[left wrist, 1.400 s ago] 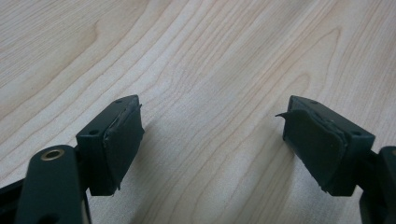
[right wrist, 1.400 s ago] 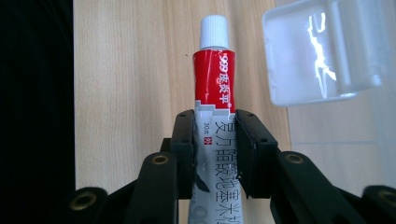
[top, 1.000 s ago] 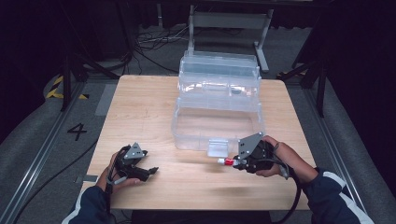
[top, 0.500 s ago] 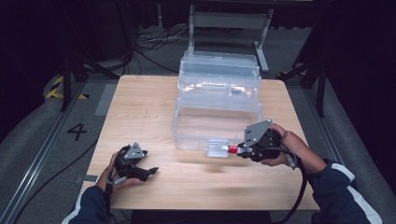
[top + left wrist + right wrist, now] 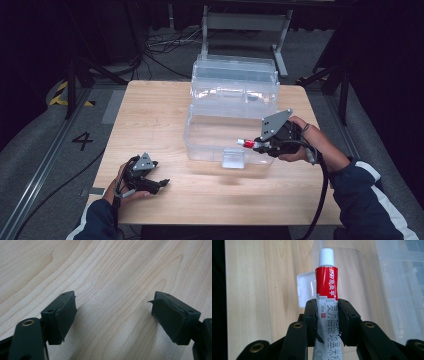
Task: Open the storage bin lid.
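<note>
My right gripper is shut on a tube with a red band, grey printed body and white cap, held level with the cap pointing left. It hovers over the front right part of a clear plastic box whose lid stands open behind. In the right gripper view the tube sticks out past my right gripper's pads, above the box's front latch. My left gripper rests at the table's front left, open, with bare wood between its jaws.
The wooden table has free surface left of the box and along the front. The box's latch tab juts from its front wall. Dark floor, cables and a metal stand lie beyond the far edge.
My right gripper has lifted and moved away from the front edge with the tube, from in front of the box to above its front right part. The left gripper has stayed put.
</note>
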{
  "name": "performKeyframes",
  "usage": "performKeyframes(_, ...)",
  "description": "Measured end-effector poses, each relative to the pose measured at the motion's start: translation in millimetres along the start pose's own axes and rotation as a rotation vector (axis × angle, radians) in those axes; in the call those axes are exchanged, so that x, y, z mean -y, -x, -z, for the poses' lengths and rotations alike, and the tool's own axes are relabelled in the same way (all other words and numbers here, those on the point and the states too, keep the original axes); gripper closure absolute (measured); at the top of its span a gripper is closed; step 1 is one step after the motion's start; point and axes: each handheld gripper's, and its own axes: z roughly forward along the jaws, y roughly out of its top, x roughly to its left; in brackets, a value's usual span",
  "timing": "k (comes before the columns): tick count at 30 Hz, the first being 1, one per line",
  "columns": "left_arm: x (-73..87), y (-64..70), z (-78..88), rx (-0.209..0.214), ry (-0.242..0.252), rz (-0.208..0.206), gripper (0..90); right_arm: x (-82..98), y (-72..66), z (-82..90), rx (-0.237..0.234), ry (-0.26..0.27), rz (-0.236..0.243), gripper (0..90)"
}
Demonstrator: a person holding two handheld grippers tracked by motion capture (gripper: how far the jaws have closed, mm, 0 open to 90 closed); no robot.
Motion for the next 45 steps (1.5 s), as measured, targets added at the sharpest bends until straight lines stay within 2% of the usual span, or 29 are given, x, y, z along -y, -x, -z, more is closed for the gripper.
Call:
performKeyframes(6,0.0,0.1,0.0,0.001,0.000,0.001,20.3,-4.1,12.4,-1.0,0.022,-0.016,0.005,70.3)
performKeyframes(18,0.0,0.0,0.1,0.000,-0.001,0.000,20.3,-8.0,33.5,-6.0,0.037,-0.048,-0.027,70.4)
performKeyframes(31,0.1,0.0,0.2,0.001,-0.001,0.000,20.3,-8.1,60.2,-27.4,0.018,-0.099,-0.054,70.4)
performKeyframes(45,0.5,0.1,0.4,0.001,0.000,0.000,20.3,-10.9,68.0,-51.5,-0.013,-0.146,-0.052,70.4)
